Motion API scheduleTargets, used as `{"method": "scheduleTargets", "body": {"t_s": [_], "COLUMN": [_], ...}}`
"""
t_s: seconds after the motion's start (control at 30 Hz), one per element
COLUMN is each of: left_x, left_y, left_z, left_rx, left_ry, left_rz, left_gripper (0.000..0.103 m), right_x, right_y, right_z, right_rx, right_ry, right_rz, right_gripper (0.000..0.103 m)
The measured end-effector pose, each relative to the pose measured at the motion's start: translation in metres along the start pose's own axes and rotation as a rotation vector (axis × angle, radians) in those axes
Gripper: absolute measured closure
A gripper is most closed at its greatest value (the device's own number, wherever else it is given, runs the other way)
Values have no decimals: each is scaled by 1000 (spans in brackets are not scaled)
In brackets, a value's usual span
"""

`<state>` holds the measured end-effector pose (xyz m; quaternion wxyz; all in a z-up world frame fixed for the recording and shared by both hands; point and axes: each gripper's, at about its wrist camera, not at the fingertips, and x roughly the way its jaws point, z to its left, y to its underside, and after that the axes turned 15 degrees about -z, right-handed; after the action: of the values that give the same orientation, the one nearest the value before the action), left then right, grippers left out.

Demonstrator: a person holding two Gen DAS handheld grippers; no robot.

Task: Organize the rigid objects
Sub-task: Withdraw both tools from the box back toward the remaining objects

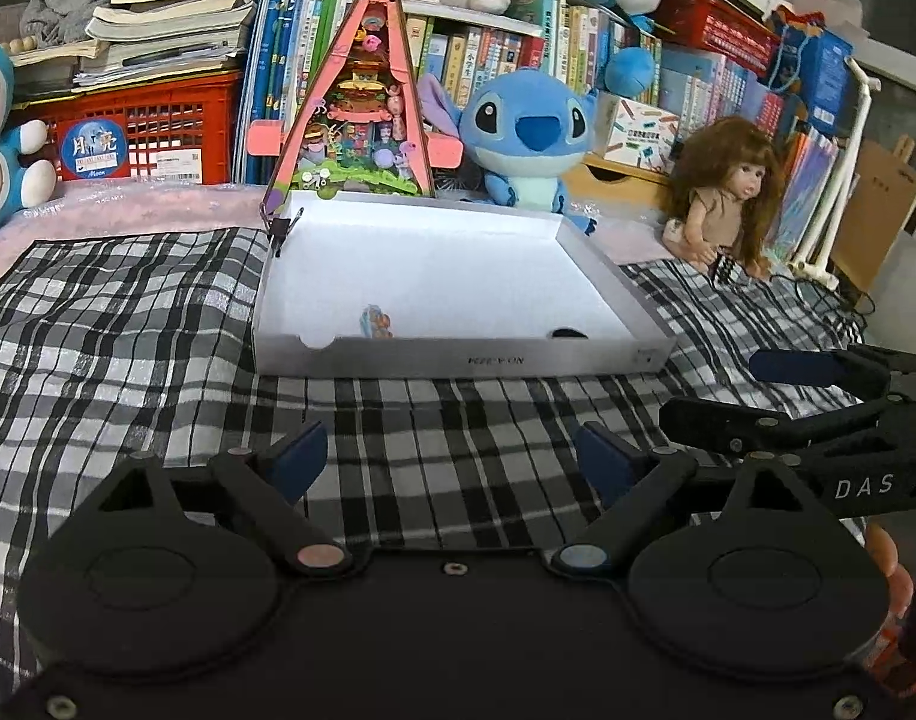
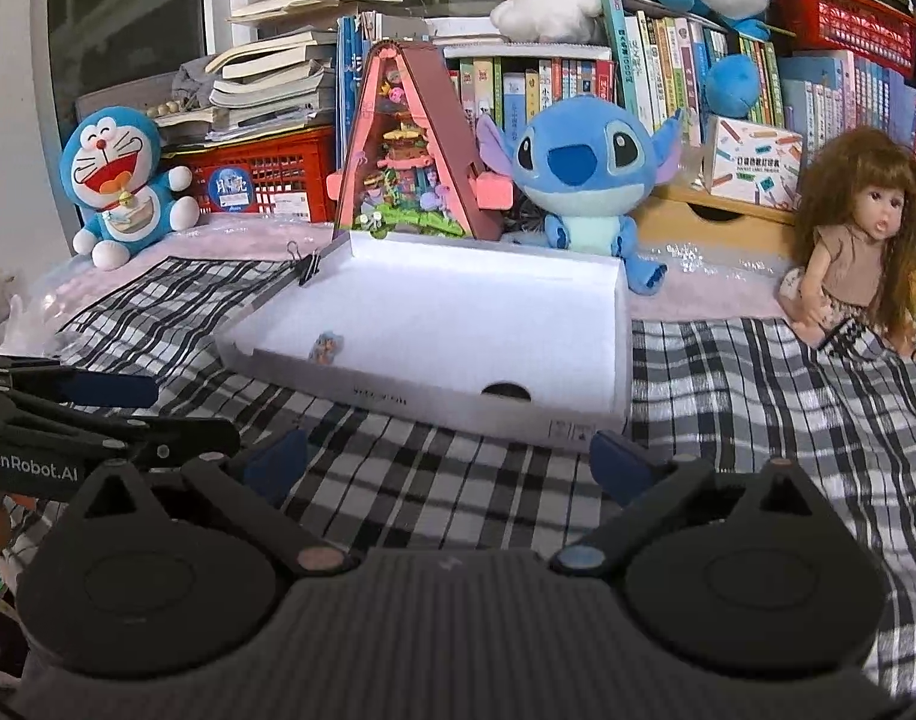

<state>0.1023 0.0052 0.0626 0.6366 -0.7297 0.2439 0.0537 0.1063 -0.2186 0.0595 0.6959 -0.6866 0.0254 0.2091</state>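
Both claws stand spread wide with nothing between their blue pads: the left gripper point(image 1: 452, 456) and the right gripper point(image 2: 452, 462) hover side by side over the checked cloth point(image 1: 128, 300), pitched down toward the work, each seen from the other's camera at about 3 and 9 o'clock. Empty jaws this close to the white box point(image 1: 458, 354), at 12 o'clock just ahead, suggest a pause between placings. Inside it lie a small colourful figure point(image 1: 375, 321) near the front wall and a dark round thing point(image 1: 568, 333), partly hidden, so I cannot tell what it is. A binder clip point(image 2: 306, 267) grips the box's far left corner, probably holding the wall upright. Beyond, at 12 o'clock, stands a pink triangular toy house point(image 1: 368, 108); a doll point(image 2: 859, 240) sits at 2 o'clock.
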Motion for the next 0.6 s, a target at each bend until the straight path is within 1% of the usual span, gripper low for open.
{"method": "scheduleTargets", "body": {"t_s": [0.2, 0.43, 0.6], "left_x": [-14, -26, -34], "left_y": [13, 27, 35], "left_z": [-3, -5, -6], "left_rx": [12, 36, 50], "left_ry": [3, -11, -18], "left_rz": [-17, -30, -44], "left_gripper": [11, 10, 10], "right_x": [-11, -22, -31], "right_y": [16, 30, 37], "right_z": [0, 0, 0], "right_rx": [13, 28, 25], "right_ry": [7, 23, 41], "right_rz": [12, 20, 8], "right_gripper": [0, 0, 0]}}
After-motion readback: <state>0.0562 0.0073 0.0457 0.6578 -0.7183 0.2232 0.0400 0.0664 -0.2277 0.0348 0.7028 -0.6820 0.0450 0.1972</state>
